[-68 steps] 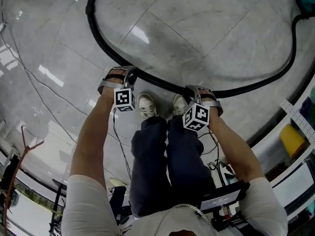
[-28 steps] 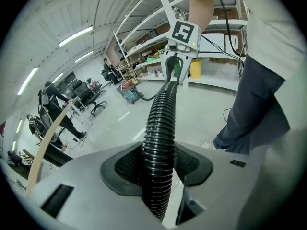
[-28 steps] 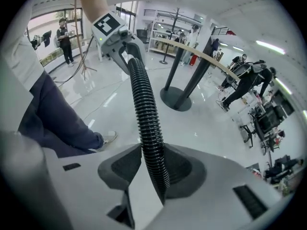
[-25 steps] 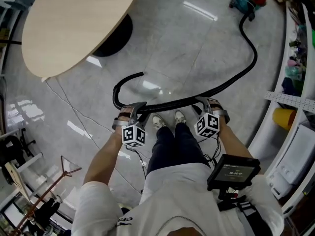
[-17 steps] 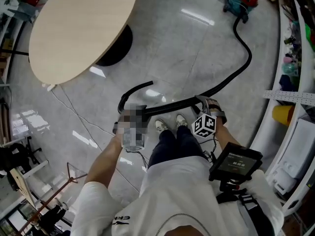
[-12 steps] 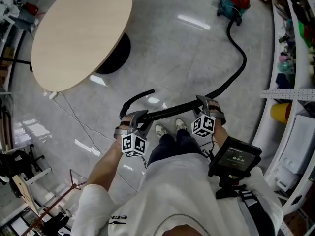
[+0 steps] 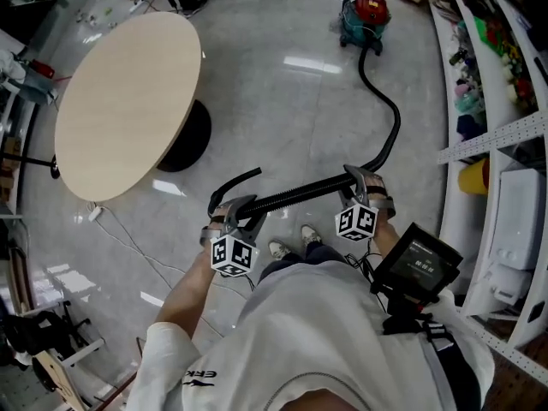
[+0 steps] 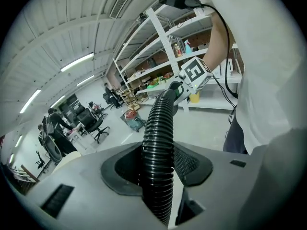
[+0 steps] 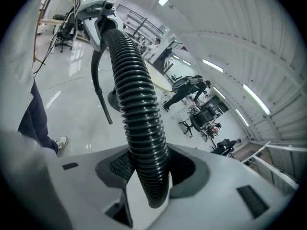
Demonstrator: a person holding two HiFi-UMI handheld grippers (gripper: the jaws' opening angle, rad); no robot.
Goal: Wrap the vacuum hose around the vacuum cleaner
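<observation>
Gripping vacuum hose (image 7: 300,193) | left gripper (image 7: 243,204), right gripper (image 7: 356,175) (jaws just widening) | shirt (image 7: 325,341): "ERK"

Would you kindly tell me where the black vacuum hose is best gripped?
Grip the vacuum hose across its ribbed straight stretch near the curved free end, coming from above: the ribs should resist slipping, and the remainder trails loosely back to the vacuum cleaner.

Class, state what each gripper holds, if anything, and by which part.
Both hold the black ribbed vacuum hose: the left gripper on the stretch near its free end, the right gripper further along, toward the vacuum cleaner.
</observation>
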